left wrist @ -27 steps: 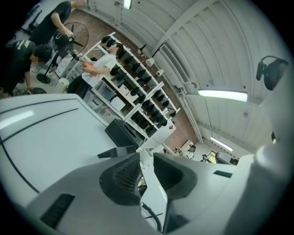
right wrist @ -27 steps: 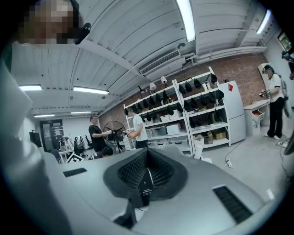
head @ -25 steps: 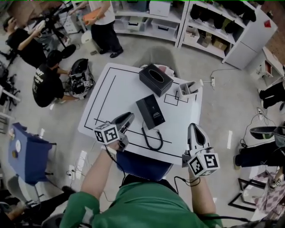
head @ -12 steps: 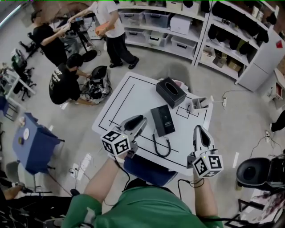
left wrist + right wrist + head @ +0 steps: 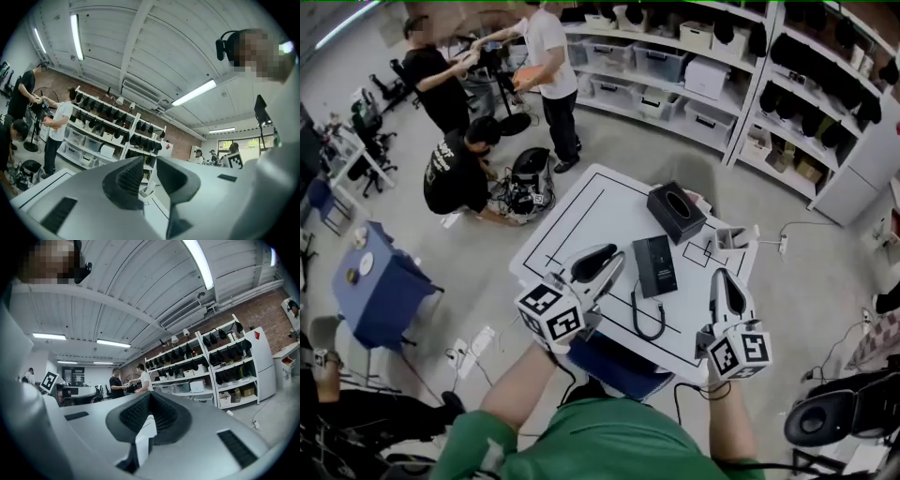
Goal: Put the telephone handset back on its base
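The black telephone (image 5: pixel 654 265) lies flat in the middle of the white table (image 5: pixel 581 211). I cannot tell the handset apart from its base. Its black cord (image 5: pixel 647 317) loops toward the front edge. My left gripper (image 5: pixel 607 260) hovers just left of the telephone, its jaws a narrow gap apart with nothing between them. In the left gripper view the left gripper (image 5: pixel 149 164) points up at shelves and ceiling. My right gripper (image 5: pixel 719 281) is held over the table's front right, shut and empty. The right gripper (image 5: pixel 149 397) also points upward, its pads meeting.
A black box (image 5: pixel 676 212) with an oval opening stands at the back of the table, a small grey holder (image 5: pixel 729 242) to its right. Three people (image 5: pixel 455 169) work on equipment on the floor to the left. Shelving (image 5: pixel 741 66) lines the back wall.
The head view has tilted up, so the table sits lower right in the frame. My left gripper has risen toward the camera and stays beside the telephone. The right gripper holds its place.
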The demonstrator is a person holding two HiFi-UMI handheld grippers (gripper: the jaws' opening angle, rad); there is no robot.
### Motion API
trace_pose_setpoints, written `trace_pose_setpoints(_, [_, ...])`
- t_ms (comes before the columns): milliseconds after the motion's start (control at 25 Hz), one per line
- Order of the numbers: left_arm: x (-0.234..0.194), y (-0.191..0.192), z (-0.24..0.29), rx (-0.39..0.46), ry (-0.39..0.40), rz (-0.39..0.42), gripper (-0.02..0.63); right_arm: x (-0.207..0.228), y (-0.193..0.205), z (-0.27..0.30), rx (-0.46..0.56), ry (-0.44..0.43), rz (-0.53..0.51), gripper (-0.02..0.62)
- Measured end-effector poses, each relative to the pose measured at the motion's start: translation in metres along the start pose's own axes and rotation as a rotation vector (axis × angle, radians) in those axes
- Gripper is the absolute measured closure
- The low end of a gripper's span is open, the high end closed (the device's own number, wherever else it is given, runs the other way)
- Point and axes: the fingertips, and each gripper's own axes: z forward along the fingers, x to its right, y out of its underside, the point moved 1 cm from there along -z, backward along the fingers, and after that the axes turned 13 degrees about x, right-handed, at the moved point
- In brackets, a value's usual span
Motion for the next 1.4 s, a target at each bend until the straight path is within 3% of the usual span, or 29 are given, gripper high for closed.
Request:
trace_pose_setpoints(200, [0.015,-0.02,-0.006,0.041,-0.002,0.023,0.511,-0.005,-0.009,0.002,0.02,-0.026,0.006,0.572])
trace_pose_setpoints(760, [0.053,-0.065,-0.021,0.123,-0.002,0.197,0.512,-0.022,-0.045,-0.004,0.09,-0.087,-0.021,0.572])
trace_pose_setpoints(1400, [0.039,-0.06,-0.016,0.106,-0.031,0.193,0.512,-0.017,-0.054,-0.006,0.116,-0.096,-0.08,0.572])
